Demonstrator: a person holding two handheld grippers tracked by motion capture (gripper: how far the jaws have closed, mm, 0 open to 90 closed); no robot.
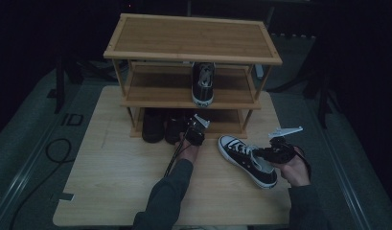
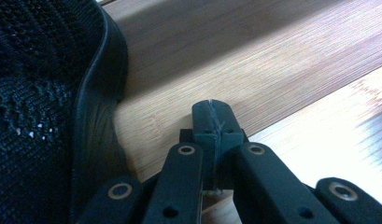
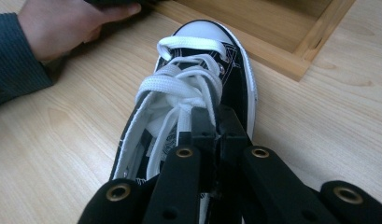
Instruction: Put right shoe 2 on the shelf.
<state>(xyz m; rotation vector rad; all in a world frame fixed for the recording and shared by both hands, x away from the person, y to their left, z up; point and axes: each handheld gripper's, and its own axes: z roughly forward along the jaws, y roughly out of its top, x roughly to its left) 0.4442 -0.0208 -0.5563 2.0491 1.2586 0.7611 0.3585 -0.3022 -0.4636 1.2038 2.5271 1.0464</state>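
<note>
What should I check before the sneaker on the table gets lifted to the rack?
1. Right claw shut on the sneaker near its tongue: cannot tell what it pinches.
2. Left claw shut, holding nothing: ok.
3. Left claw clear of the black shoe beside it: ok.
4. Free space on the middle shelf beside the matching sneaker: ok.
5. Laces tied, not trailing: ok.
</note>
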